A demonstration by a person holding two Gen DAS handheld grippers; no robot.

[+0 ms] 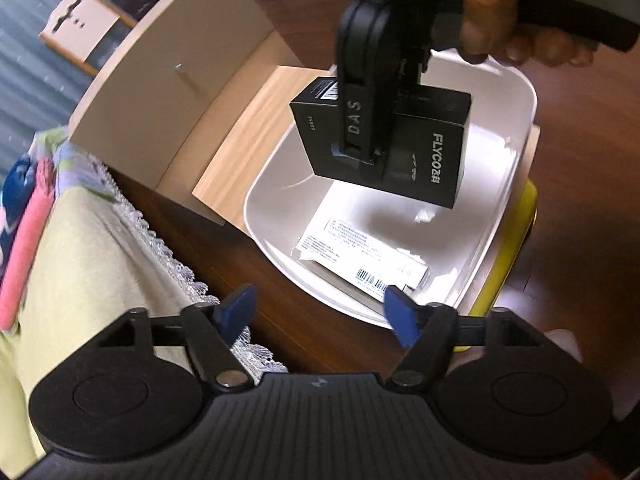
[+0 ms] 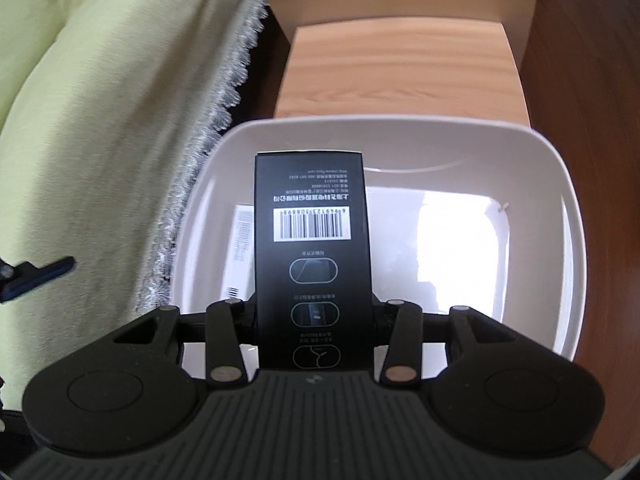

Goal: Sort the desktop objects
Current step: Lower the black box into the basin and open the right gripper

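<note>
Black FLYCO box, clamped between the jaws of the right hand-held gripper, hung over the white bin on the dark wooden table, apparently on its way in with the sorted items. The grip sat across the box's narrow sides, leaving its barcoded face turned up toward the right wrist camera, and a hand held the tool from above, a hold that seemed chosen to let the box go down upright into the free part of the bin. A white labelled carton already lay flat on the bin's floor, toward its left side in the right wrist view, with bare floor beside it. The left hand-held gripper waited just short of the bin's near rim, its blue-padded fingers spread wide and holding nothing, seemingly kept back to leave the drop clear. A pale wooden organiser stood beyond the bin, and a light green cloth with a lace edge lay to one side. A yellow object showed under the bin's far edge.
</note>
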